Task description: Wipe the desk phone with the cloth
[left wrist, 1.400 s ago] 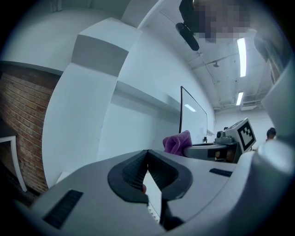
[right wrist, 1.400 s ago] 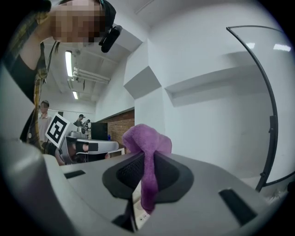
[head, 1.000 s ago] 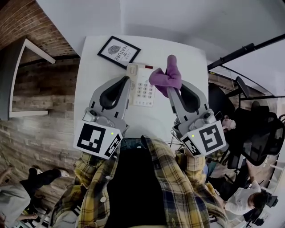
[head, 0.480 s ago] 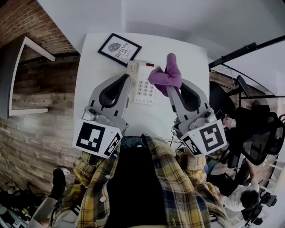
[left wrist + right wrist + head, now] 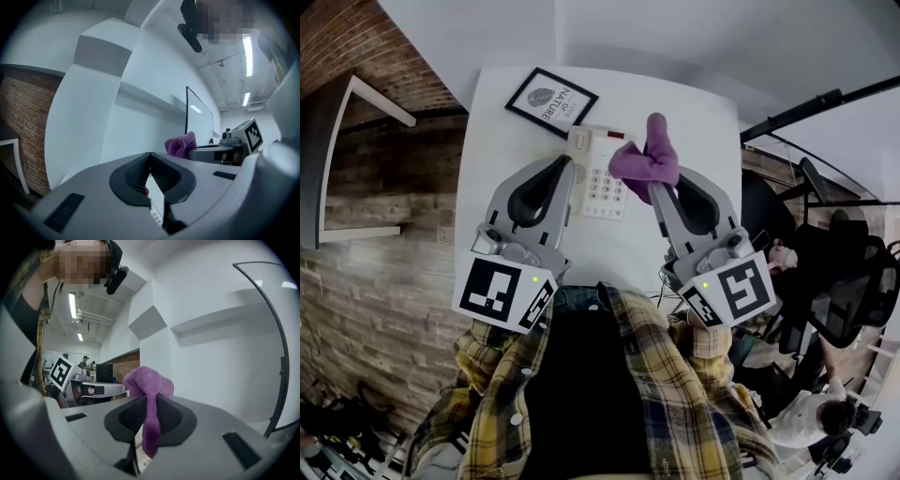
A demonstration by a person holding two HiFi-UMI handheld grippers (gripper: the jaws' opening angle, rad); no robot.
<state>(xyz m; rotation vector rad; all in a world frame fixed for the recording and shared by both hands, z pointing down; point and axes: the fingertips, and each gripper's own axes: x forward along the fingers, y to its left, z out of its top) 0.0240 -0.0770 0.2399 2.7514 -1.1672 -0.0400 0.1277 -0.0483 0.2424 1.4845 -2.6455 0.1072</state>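
Two pairs of fingers, both closed. The right gripper point(image 5: 149, 399) pinches the purple cloth point(image 5: 649, 157), which bunches up over the right side of the desk phone point(image 5: 598, 189). The left gripper point(image 5: 150, 155) has its fingers pressed together (nothing between them) at the phone's left edge. A framed print point(image 5: 551, 101) lies beyond the phone on the white bench point(image 5: 698, 117).

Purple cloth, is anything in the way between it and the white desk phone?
Nothing visible is. The purple cloth, pinched in the right gripper, already hangs at the right side of the white desk phone.
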